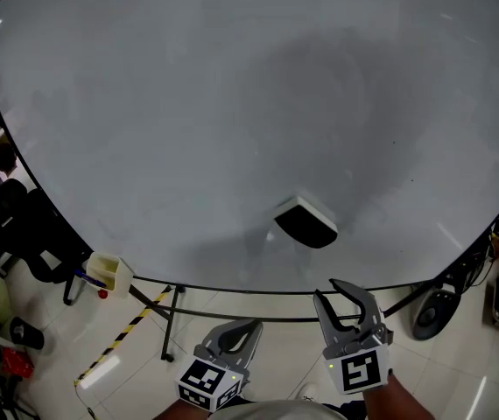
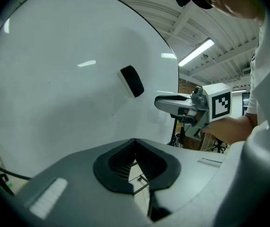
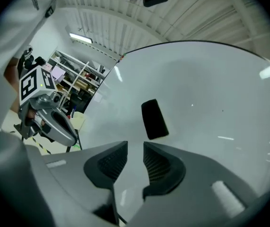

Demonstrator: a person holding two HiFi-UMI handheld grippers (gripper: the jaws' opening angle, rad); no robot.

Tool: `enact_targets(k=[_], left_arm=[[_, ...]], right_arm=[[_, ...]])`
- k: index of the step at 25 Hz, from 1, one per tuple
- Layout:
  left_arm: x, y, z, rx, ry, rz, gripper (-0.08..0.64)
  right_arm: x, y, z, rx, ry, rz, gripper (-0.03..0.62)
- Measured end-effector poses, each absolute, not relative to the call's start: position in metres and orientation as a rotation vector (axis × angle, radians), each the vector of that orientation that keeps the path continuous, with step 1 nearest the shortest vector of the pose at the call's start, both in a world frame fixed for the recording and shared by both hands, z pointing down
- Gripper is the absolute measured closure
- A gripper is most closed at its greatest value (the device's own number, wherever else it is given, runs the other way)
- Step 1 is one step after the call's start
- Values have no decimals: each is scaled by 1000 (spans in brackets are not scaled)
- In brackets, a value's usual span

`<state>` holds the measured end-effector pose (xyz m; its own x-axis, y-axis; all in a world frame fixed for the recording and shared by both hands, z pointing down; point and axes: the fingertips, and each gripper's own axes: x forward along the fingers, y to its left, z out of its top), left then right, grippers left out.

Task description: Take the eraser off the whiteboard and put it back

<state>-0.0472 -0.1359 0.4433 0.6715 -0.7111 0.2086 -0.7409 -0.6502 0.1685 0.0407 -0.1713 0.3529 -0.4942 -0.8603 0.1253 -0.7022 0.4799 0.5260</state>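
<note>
the right gripper (image 3: 135, 150) has its jaws apart with a narrow gap, and only bare board shows between them. its pads are dark and ribbed, set in smooth grey plastic shells. the eraser (image 3: 154, 119) lies ahead of those jaws and apart from them, stuck flat on the whiteboard (image 1: 188, 103). in the head view the eraser (image 1: 306, 221) sits low on the board, above the right gripper (image 1: 328, 290) and a little to its left. it is a small rectangular block, black on one face and pale on the back. the left gripper (image 2: 135, 143) hangs beside it, lower, its ribbed pads together at the tips and clamped on nothing. the board is smooth, glossy white and catches ceiling lights, with a thin dark frame along its lower edge.
</note>
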Motion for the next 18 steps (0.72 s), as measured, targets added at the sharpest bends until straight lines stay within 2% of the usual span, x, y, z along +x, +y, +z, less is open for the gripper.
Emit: enact_targets(k=[7, 11, 18], left_arm=[[-54, -135, 444, 2644, -1168, 179, 543], [-54, -133, 446, 2641, -1159, 184, 543], [-56, -132, 449, 2637, -1162, 191, 543]], right_arm=[[33, -186, 326, 1353, -2313, -683, 495], [28, -196, 318, 1370, -2301, -720, 417], [22, -211, 307, 1380, -2260, -789, 369]])
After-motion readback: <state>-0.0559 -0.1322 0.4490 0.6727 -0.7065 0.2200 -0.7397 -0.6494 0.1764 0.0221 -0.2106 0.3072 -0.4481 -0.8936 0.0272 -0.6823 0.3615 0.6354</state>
